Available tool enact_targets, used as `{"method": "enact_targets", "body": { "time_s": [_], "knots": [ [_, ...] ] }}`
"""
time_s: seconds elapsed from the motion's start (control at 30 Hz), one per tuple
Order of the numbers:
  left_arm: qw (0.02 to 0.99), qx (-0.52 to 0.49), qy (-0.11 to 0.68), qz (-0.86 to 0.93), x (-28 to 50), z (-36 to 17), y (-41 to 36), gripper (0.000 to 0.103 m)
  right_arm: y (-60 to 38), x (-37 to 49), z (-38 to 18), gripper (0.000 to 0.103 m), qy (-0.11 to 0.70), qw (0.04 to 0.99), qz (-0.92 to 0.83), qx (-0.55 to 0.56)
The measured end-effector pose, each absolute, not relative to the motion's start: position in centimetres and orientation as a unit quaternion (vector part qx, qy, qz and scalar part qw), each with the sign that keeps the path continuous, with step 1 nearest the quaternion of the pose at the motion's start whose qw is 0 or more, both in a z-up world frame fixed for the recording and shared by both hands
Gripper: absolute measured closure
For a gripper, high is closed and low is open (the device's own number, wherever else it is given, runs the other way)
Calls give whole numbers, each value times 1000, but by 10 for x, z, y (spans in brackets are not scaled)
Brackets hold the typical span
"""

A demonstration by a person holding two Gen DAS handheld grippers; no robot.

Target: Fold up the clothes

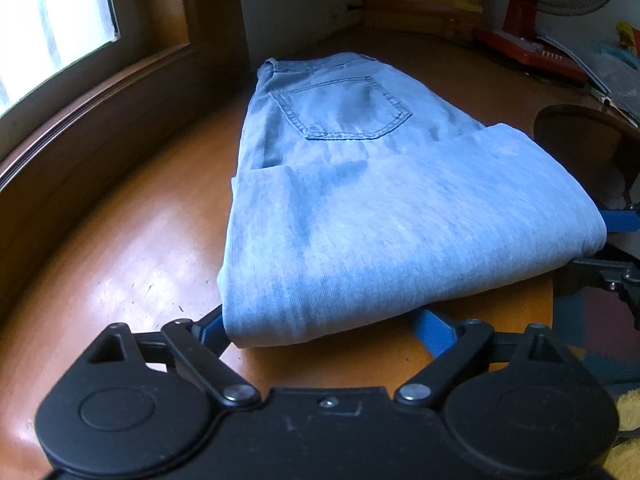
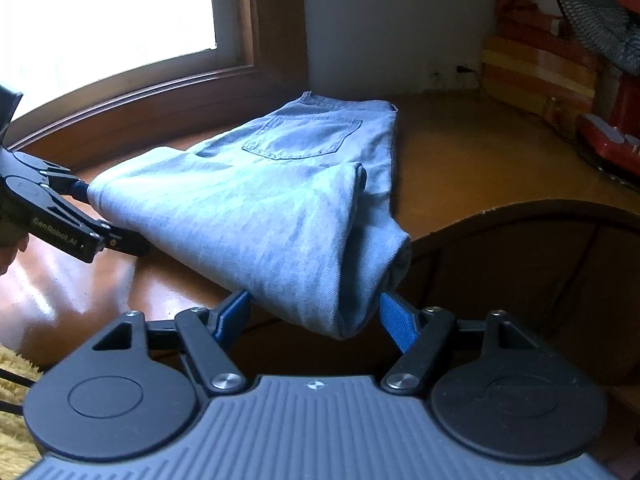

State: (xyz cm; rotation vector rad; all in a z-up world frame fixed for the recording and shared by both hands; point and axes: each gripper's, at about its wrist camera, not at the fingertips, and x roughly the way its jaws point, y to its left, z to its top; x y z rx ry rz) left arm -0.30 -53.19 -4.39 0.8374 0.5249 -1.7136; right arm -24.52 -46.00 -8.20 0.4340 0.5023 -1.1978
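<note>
Light blue jeans lie folded on the round wooden table, back pocket up and waistband at the far end. My left gripper sits at the near folded edge with its jaws wide. The cloth lies over and between its blue fingers, hiding the tips, and the pads do not squeeze it. In the right wrist view, my right gripper has the fold's right corner of the jeans bunched between its fingers, past the table edge. The left gripper shows at the cloth's left edge.
A window and wooden sill run along the left. A red standing fan and papers sit at the back right. A dark round chair or stool stands below the table's right edge. Yellow rug lies on the floor.
</note>
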Motion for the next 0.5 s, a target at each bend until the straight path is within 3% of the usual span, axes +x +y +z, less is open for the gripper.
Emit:
{"method": "enact_targets", "body": {
  "time_s": [0.5],
  "knots": [
    [558, 343, 238, -717, 0, -46, -532, 5, -456, -243, -84, 28, 247, 773, -548, 203]
  ]
}}
